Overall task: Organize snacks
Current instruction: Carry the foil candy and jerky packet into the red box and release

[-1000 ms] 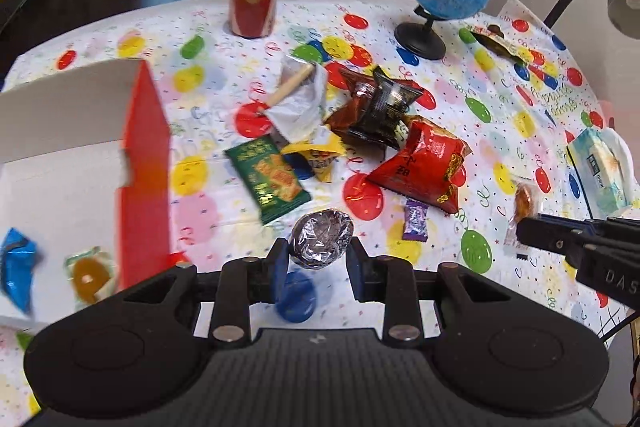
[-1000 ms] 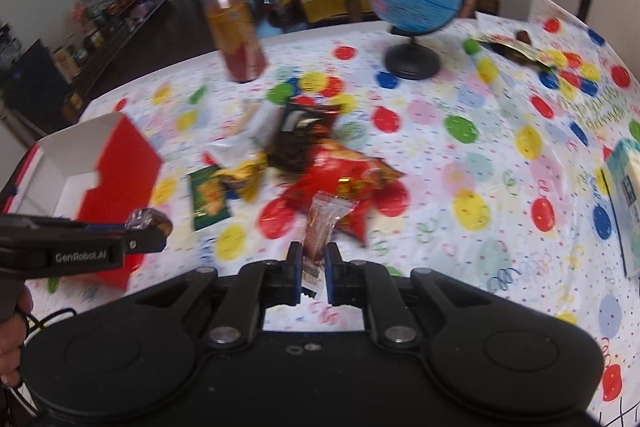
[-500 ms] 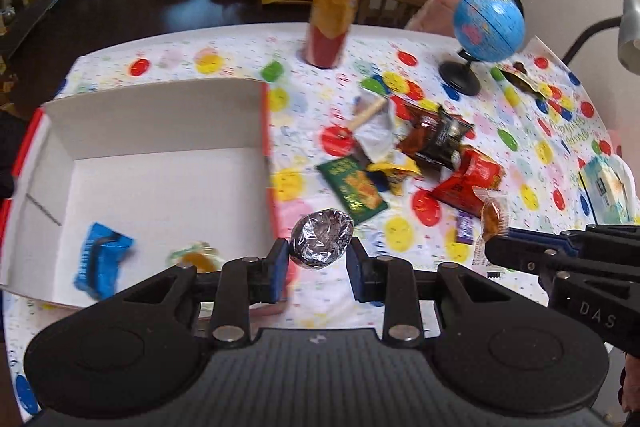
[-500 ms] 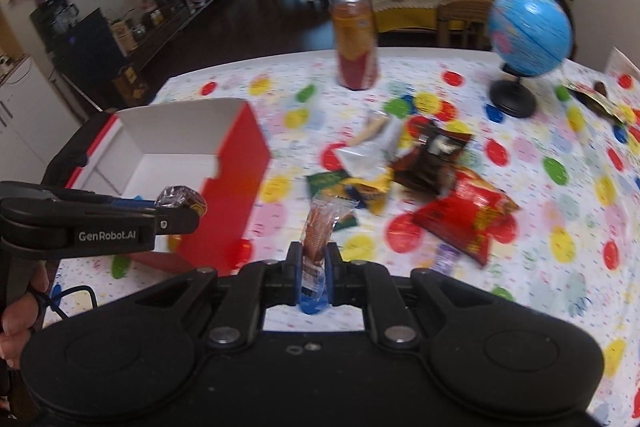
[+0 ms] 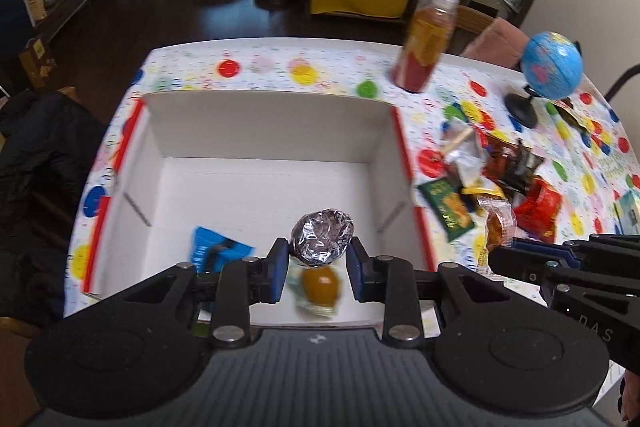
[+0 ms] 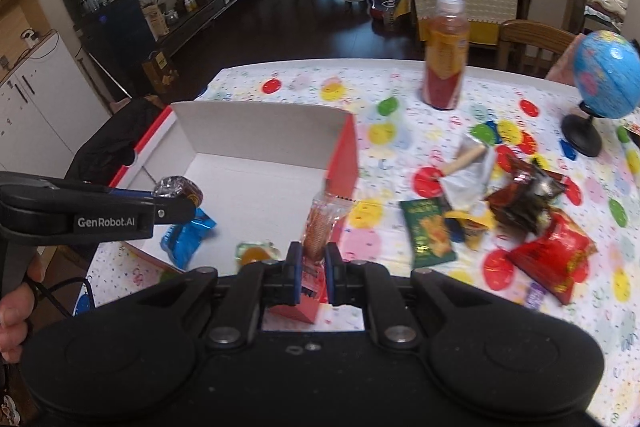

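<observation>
My left gripper [image 5: 319,269] is shut on a foil-wrapped ball snack [image 5: 322,235] and hangs over the open white box with red edges [image 5: 256,135]. Inside the box lie a blue packet [image 5: 214,253] and a clear-wrapped orange sweet [image 5: 320,285]. My right gripper [image 6: 313,273] is shut on a clear-wrapped brown snack [image 6: 318,227], just above the box's near right corner [image 6: 344,155]. In the right wrist view the left gripper [image 6: 176,205] holds the foil ball [image 6: 176,187] over the box. A pile of snack packets [image 6: 520,215] lies on the tablecloth to the right.
A juice bottle [image 6: 445,55] stands behind the box, a small globe [image 6: 604,83] at the far right. A green packet [image 6: 428,233] and a red bag [image 6: 554,255] lie in the pile. A hand [image 6: 16,303] grips the left tool. A dark-covered chair sits left of the table.
Both grippers have swept left from the snack pile to the box, each keeping its snack. The left one now hangs over the box's inside, the right one at its near corner.
</observation>
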Tool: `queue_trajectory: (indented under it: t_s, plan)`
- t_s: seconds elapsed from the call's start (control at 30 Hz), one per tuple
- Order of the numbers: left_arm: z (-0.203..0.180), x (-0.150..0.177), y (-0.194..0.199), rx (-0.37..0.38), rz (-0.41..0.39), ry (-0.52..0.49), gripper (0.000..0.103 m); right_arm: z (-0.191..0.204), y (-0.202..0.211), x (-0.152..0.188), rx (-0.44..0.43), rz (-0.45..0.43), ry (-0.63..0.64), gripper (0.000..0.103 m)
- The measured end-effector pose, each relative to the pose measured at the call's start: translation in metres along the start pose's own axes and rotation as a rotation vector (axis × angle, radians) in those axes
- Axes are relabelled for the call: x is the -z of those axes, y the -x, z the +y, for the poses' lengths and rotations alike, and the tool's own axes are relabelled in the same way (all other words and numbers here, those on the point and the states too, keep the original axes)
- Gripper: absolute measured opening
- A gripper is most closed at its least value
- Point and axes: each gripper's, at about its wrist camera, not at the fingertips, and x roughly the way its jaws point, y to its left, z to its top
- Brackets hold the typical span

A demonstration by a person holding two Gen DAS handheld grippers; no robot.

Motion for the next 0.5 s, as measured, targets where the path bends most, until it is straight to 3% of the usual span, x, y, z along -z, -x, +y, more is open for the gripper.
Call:
queue_trajectory:
  t_s: [0.5]
  plan:
    - [0.086, -0.01, -0.05, -0.118, 0.073, 0.044, 0.03, 0.057, -0.087, -0.015, -0.008, 0.123, 0.018, 0.01]
